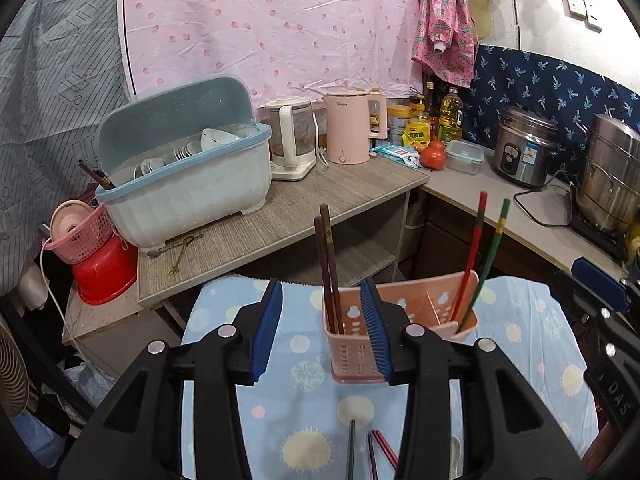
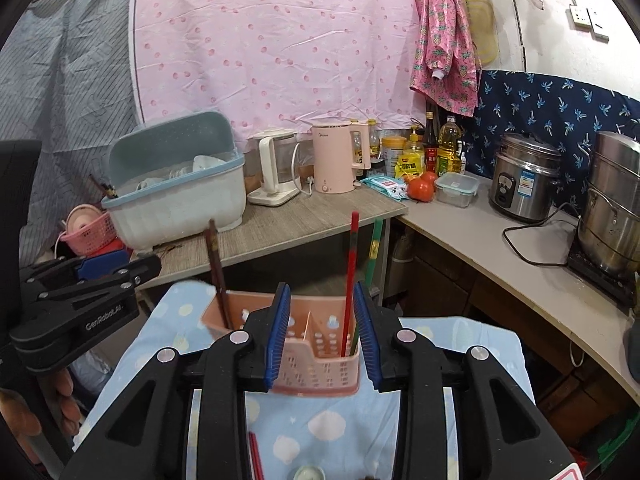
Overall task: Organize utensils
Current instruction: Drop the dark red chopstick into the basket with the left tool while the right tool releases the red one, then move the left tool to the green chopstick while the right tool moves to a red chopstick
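Observation:
A pink utensil caddy (image 1: 404, 322) (image 2: 316, 344) stands on a blue patterned cloth (image 1: 304, 396) (image 2: 336, 432). Two dark brown chopsticks (image 1: 329, 268) (image 2: 218, 268) stand in its left compartment. A red chopstick (image 1: 474, 254) (image 2: 350, 276) and a green chopstick (image 1: 490, 258) (image 2: 370, 268) stand in its right compartment. Loose chopsticks (image 1: 374, 450) (image 2: 255, 456) lie on the cloth near me. My left gripper (image 1: 322, 332) is open and empty, just left of the caddy. My right gripper (image 2: 322, 332) is open and empty, its fingers either side of the caddy's right half.
A blue dish rack (image 1: 180, 168) (image 2: 176, 188), kettles (image 1: 346, 128) (image 2: 336, 160), bottles and tomatoes sit on the counter behind. A rice cooker (image 1: 524, 146) (image 2: 524, 176) and steel pots (image 1: 612, 172) stand at right. A spoon and fork (image 1: 176, 246) lie by the rack.

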